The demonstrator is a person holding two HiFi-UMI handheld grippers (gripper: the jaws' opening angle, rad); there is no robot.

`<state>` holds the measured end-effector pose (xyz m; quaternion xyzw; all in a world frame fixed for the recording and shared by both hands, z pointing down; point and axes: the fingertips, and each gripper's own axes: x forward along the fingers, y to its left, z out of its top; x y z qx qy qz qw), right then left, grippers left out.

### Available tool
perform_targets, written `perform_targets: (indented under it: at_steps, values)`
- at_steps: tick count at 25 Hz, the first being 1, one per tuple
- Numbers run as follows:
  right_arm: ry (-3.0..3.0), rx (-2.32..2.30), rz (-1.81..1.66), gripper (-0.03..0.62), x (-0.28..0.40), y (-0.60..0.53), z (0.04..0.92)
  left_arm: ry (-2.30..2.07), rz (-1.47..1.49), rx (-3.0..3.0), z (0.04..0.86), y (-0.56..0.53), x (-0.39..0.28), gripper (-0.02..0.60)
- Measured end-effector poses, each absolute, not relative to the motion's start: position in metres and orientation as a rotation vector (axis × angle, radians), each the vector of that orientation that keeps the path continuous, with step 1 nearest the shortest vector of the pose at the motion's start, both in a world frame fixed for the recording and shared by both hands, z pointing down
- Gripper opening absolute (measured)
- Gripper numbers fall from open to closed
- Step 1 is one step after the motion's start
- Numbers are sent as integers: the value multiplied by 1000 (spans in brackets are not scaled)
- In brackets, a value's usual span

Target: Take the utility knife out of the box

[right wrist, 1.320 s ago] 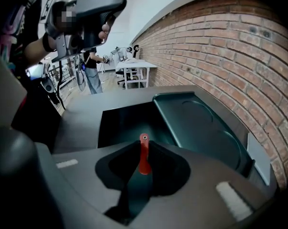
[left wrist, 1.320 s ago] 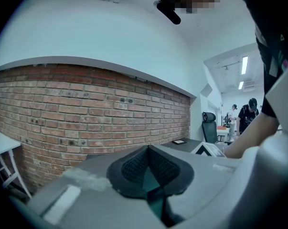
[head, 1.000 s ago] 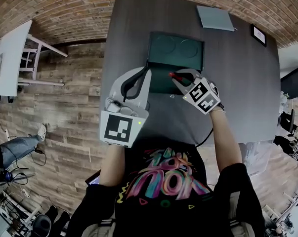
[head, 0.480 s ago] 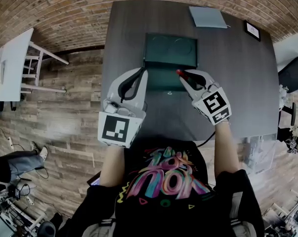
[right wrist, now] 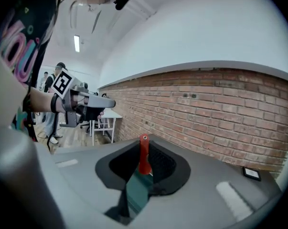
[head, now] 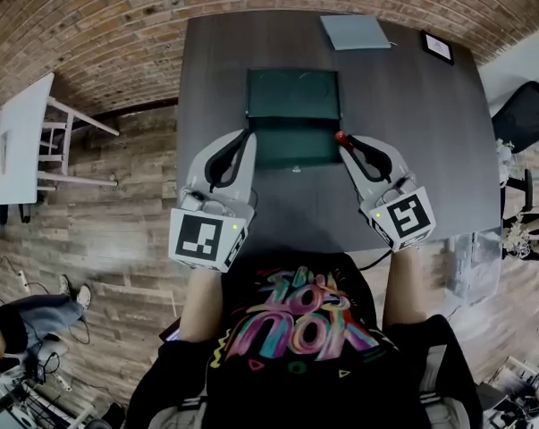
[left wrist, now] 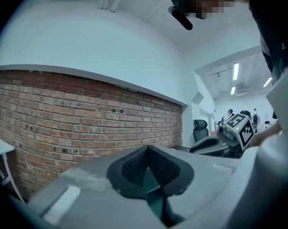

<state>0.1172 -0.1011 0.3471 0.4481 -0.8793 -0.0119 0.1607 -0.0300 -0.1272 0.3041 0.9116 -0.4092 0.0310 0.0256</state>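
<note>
An open dark green box [head: 292,96] lies on the dark table [head: 412,150], lid folded back. My right gripper [head: 345,143] is raised at the box's right edge, shut on a red utility knife [head: 342,138]. In the right gripper view the red knife [right wrist: 144,154] stands upright between the pads, its tip poking above them. My left gripper [head: 246,136] hovers at the box's left edge, its jaws shut with nothing between them. The left gripper view shows the pads [left wrist: 134,165] meeting, with green box [left wrist: 151,181] below.
A pale blue-grey pad [head: 355,31] and a small black framed item [head: 437,47] lie at the table's far end. A white side table [head: 17,123] stands on the wood floor at left, an office chair [head: 526,114] at right. Brick wall behind.
My right gripper has lifted the red knife up from inside the box and drawn it to the box's right edge. The left gripper shifted only slightly.
</note>
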Motion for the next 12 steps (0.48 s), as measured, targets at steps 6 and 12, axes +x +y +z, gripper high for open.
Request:
perform_targets:
  at_steps: [6, 12]
  values:
    - [-2540, 1407, -58, 53, 134, -84, 323, -1247, 80, 2829, 303, -123, -24, 2]
    - [-2567, 1521, -69, 54, 144, -72, 306, -1266, 83, 2833, 300, -122, -28, 2]
